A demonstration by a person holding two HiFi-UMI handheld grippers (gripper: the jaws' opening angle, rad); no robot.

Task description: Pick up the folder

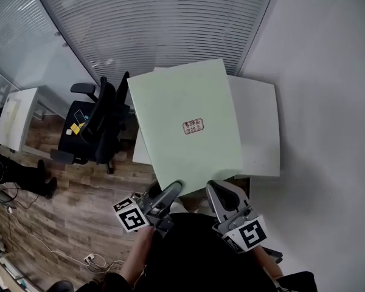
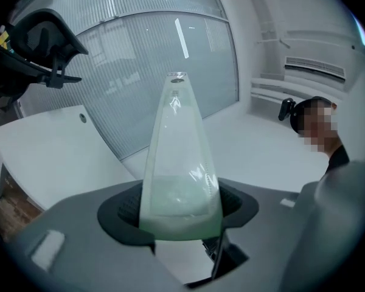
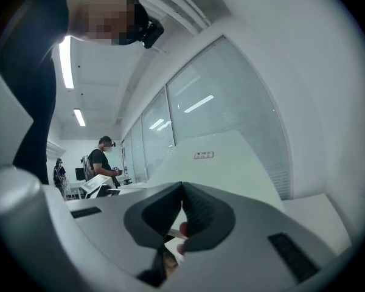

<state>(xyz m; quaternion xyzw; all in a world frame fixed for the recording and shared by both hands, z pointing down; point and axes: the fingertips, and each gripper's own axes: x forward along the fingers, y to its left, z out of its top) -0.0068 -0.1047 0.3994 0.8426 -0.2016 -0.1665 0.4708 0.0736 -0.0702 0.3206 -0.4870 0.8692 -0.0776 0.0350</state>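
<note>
- Head view: the folder (image 1: 185, 123) is up over the surface (image 1: 258, 126), held only at its near edge by the left claw (image 1: 170, 193) and right claw (image 1: 216, 190). I judge its long free end could sag or swing.
- Left claw view: the claw is clenched on the folder's (image 2: 179, 163) thick edge, which fills the gap edge-on. A twist might lever it loose.
- Right claw view: the claw is pinched shut on the thin near edge, with the folder (image 3: 225, 163) stretching away ahead. That slim bite may slip.

Grey left gripper (image 1: 174, 189) & right gripper (image 1: 215, 188), b/w marker cubes (image 1: 131, 215), black top (image 1: 188, 254).
</note>
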